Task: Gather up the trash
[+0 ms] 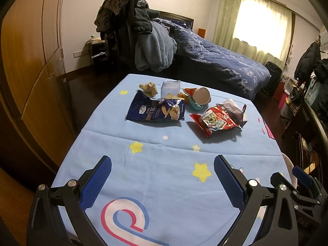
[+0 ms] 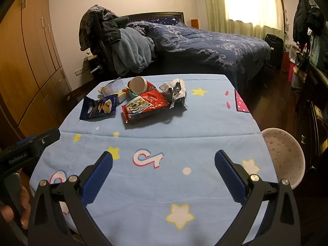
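Trash lies at the far end of a table with a light blue star-print cloth (image 1: 143,164). A dark blue biscuit bag (image 1: 155,109) (image 2: 98,107) lies left of a red snack bag (image 1: 217,120) (image 2: 143,106). Behind them are a tipped red paper cup (image 1: 199,95) (image 2: 139,85), a clear plastic bag (image 1: 170,88), a crumpled tan wrapper (image 1: 148,88) and a crumpled silver wrapper (image 2: 176,90). My left gripper (image 1: 163,164) is open and empty over the near cloth. My right gripper (image 2: 164,161) is open and empty too, well short of the trash.
A white bin with pink dots (image 2: 285,155) stands by the table's right edge. A bed with a blue quilt (image 2: 205,45) and a chair piled with clothes (image 1: 131,26) are behind the table. Wooden wardrobes (image 1: 30,61) line the left wall.
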`<state>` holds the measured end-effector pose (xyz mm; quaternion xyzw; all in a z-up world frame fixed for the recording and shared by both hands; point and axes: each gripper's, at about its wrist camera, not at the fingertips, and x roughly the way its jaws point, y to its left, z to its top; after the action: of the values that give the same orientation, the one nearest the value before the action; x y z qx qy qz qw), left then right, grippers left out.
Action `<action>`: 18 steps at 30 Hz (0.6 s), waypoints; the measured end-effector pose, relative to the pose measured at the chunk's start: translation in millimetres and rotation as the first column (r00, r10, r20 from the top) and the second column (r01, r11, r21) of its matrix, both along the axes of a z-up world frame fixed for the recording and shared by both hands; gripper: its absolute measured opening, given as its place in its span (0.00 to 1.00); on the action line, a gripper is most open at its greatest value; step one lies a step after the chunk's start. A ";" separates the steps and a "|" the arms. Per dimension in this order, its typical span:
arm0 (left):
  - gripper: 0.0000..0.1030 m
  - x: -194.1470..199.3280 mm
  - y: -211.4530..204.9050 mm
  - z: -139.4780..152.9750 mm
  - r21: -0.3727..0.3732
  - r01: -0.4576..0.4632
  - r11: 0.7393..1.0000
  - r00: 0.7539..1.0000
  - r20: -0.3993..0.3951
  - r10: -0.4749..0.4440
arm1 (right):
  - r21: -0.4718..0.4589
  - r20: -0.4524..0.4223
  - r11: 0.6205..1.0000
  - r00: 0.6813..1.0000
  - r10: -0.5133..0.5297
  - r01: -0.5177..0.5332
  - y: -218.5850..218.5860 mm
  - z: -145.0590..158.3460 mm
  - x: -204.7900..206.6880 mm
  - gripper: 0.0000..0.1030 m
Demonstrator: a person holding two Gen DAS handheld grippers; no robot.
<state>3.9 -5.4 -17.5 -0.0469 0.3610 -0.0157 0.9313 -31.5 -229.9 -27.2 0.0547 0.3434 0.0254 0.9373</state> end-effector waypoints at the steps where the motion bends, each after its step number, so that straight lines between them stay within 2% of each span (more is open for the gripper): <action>1: 0.97 -0.1 -1.5 0.9 -0.001 0.003 1.000 1.000 0.002 -0.003 | -0.003 0.004 1.000 1.000 -0.001 0.001 0.3 0.4 -0.1 0.97; 8: 0.97 -4.9 -6.4 15.2 -0.003 0.028 1.000 0.999 0.035 -0.028 | -0.044 0.056 0.999 0.998 -0.010 0.012 3.9 5.5 -1.8 0.97; 14: 0.97 -13.9 -7.2 32.2 -0.003 0.045 0.999 0.996 0.076 -0.045 | -0.055 0.053 0.998 0.998 -0.021 0.023 2.9 8.2 1.3 0.97; 18: 0.97 -27.2 -5.6 50.8 -0.003 0.054 0.999 0.991 0.123 -0.054 | -0.032 0.062 0.999 0.998 -0.032 0.034 -2.7 21.5 -8.8 0.97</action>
<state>-23.3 -11.0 33.4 -0.0388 0.3040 -0.0447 0.9508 -40.3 -232.7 -5.7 0.0439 0.3137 0.0058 0.9485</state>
